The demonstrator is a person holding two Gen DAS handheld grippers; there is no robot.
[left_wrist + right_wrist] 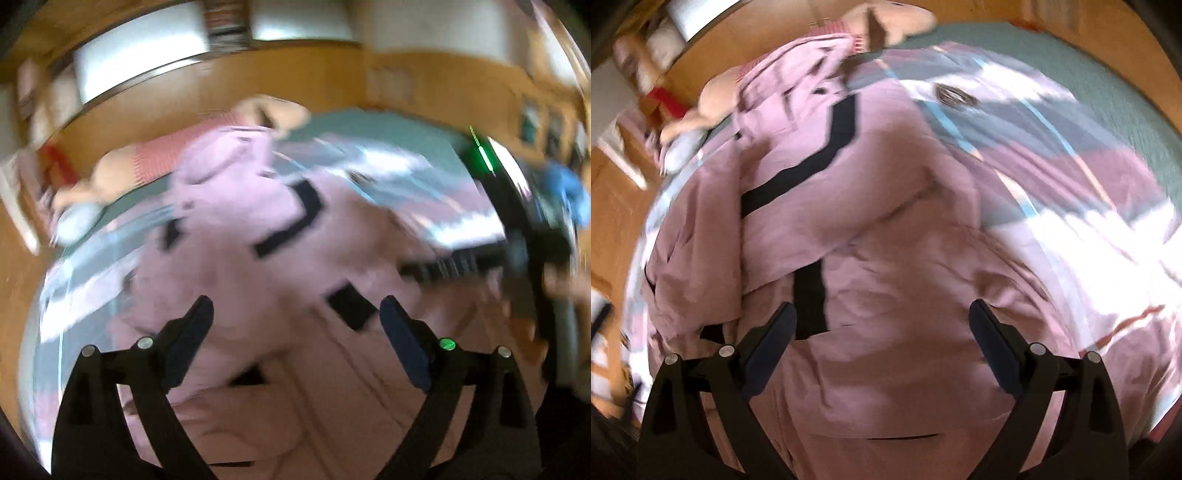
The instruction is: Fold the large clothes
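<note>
Left wrist view: the left claw stands wide open with nothing between its pads, hanging above the pink garment, a large piece with black stripes. The garment lies spread over a bed dressed in a patterned blanket with a green sheet beneath, a broad flat place suited to folding something this big. At the right edge the right claw shows as a dark blur over the cloth; its state cannot be told from here. A plush toy lies at the far side of the bed.

Right wrist view: the right claw is also open and empty, looking steeply down on the garment, where one layer is already lapped over another. Both claws look free for a fresh hold, probably for the next fold.
</note>
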